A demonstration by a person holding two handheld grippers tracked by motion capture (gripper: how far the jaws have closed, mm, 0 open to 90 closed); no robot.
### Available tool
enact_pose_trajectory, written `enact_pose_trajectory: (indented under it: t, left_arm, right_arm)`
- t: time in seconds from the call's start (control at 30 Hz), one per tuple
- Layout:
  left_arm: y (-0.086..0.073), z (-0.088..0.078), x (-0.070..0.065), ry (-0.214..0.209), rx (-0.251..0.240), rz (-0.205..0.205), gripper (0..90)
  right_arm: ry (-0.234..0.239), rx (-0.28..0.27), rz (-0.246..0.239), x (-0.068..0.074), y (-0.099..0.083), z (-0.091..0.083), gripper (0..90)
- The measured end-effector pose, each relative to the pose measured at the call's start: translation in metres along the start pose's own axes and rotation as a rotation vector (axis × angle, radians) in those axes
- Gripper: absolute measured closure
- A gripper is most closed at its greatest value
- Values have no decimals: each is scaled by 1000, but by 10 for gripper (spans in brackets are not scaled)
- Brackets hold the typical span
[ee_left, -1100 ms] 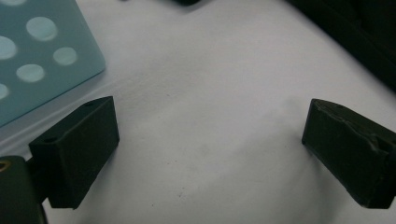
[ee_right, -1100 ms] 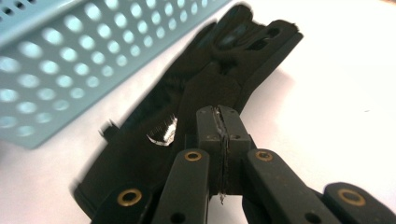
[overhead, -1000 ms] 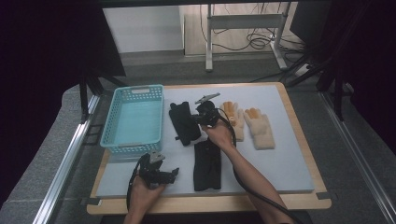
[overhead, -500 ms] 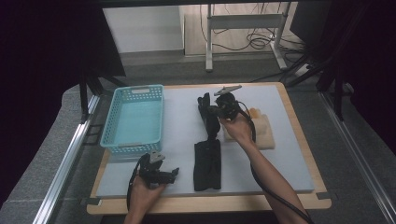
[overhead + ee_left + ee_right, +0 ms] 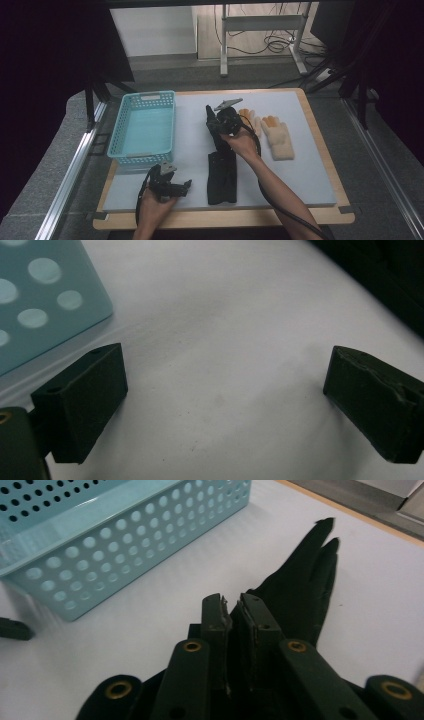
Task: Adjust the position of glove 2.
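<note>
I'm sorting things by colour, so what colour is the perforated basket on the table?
The basket is light blue or turquoise, clearest in the high view.

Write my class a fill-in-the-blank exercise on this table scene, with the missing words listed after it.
1. The basket on the table's left is ____ in colour.
2. The right gripper has its fingers over a ____ glove.
3. The left gripper has its fingers wide ____ above the mat.
4. Right of the black gloves lies a ____ pair.

Missing words: blue; black; open; beige
</note>
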State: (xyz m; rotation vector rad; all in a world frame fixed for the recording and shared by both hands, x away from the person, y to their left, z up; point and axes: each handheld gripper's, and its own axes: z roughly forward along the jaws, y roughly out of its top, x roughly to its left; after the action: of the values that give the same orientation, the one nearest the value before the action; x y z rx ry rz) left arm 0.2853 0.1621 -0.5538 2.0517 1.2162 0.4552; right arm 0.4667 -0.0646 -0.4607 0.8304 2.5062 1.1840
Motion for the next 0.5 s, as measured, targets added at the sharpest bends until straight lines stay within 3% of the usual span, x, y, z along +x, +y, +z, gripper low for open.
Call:
enact_pose_trajectory:
  t: [0.07,0.17,0.43,0.5]
  left_arm:
    - [0,0,0,0,0,0,43]
    - [0,0,0,0,0,0,43]
    - [0,0,0,0,1,-1,43]
    - [0,0,0,0,0,-3,43]
  right_arm:
    - [-15,7,16,-7,-2,0,760]
    - [3,3,54,-13,-5,-1,727]
    - [-25,38,4,-13,-4,10,656]
    - [-19,49,15,-15,-6,18,623]
